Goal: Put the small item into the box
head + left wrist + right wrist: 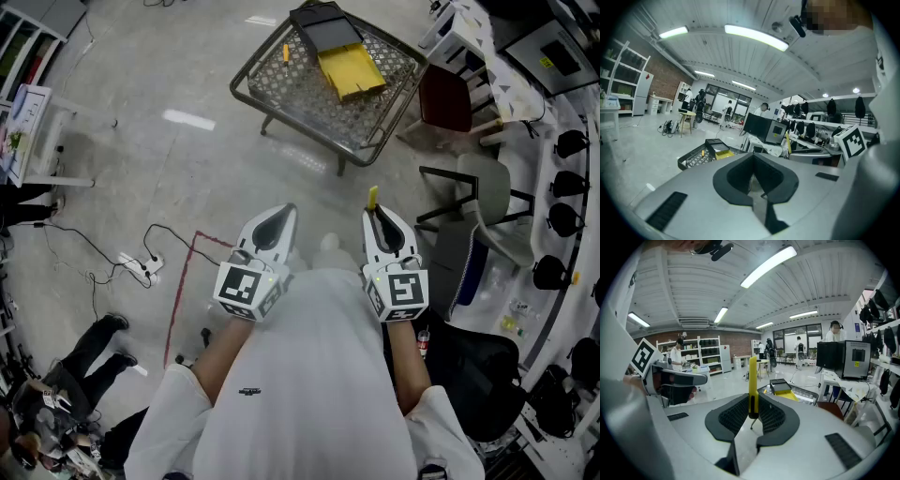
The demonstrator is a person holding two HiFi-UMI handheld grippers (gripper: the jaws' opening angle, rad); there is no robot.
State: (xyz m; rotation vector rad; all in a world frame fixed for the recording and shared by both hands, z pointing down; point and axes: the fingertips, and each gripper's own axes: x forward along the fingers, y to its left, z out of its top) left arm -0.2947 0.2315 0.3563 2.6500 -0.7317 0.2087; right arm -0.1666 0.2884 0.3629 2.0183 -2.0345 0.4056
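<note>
Currently in the right gripper (752, 414): a slim yellow stick-shaped item (753, 380). Its dark lower end is pinched between the ribbed pads, jaws closed on it, and the rest stands upright above them.
Left gripper (753, 180): jaws drawn together with nothing between them. It is held beside the right one, close to the person's chest.
Grippers relative to the wire-mesh table (300, 92): both are well short of it, with bare floor between.
Box (339, 52): black and yellow, lying on the mesh table top toward its far right side. The yellow half is nearer the grippers and the black half is behind it.
Step in hand: by my reading, carrying the item to the table; it is not yet over the box.
Doing it well:
- Keep the squeeze steady and the stick upright on the way to the table.
- Bring it squarely over the box and lower it close before letting go. A long thin piece could bounce out or slip through the mesh.
- The empty left gripper could steady the box.

Hard to make out:
- What the item is (pen, marker or cutter).
- Whether the box is open, how deep it is, and what is in it.
- A second small yellow piece (285, 52) on the mesh table left of the box, too small to name.

Cut off: from the head view only the item's tip shows above the right gripper.
</note>
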